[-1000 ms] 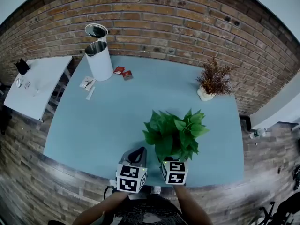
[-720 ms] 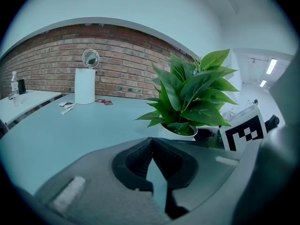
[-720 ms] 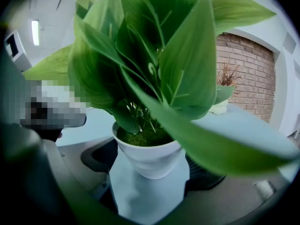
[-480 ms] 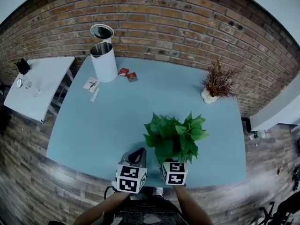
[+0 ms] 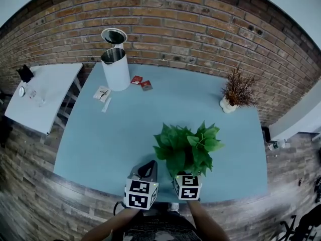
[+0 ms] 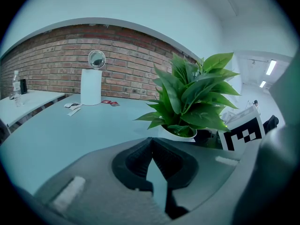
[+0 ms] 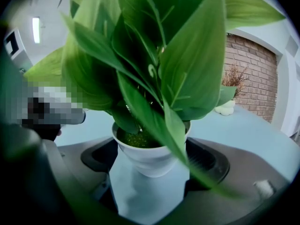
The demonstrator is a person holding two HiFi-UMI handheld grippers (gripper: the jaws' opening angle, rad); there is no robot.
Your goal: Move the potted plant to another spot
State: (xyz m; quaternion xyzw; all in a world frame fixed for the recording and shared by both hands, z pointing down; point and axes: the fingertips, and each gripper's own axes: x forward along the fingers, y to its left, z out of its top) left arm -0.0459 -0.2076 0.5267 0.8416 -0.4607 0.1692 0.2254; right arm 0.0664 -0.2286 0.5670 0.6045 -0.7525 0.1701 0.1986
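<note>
The potted plant point(image 5: 186, 145) has broad green leaves in a small white pot point(image 7: 150, 161) and stands near the front edge of the light-blue table point(image 5: 110, 139). My right gripper point(image 5: 188, 173) reaches in under the leaves. In the right gripper view my right gripper point(image 7: 150, 159) has a jaw against each side of the pot, shut on it. My left gripper point(image 5: 149, 165) hovers just left of the plant. Its jaws meet at the tips with nothing between them, as the left gripper view shows point(image 6: 151, 142). The plant point(image 6: 192, 97) stands to its right there.
A white cylindrical container point(image 5: 116, 69) with its lid open stands at the table's back left, with red packets point(image 5: 141, 82) and paper sachets point(image 5: 103, 94) beside it. A dried plant in a white pot point(image 5: 235, 92) sits at the back right. A white side table point(image 5: 42, 94) stands left; a brick wall lies behind.
The table and the things on it have slid right and slightly down in the head view. The plant and both grippers kept their places in the picture.
</note>
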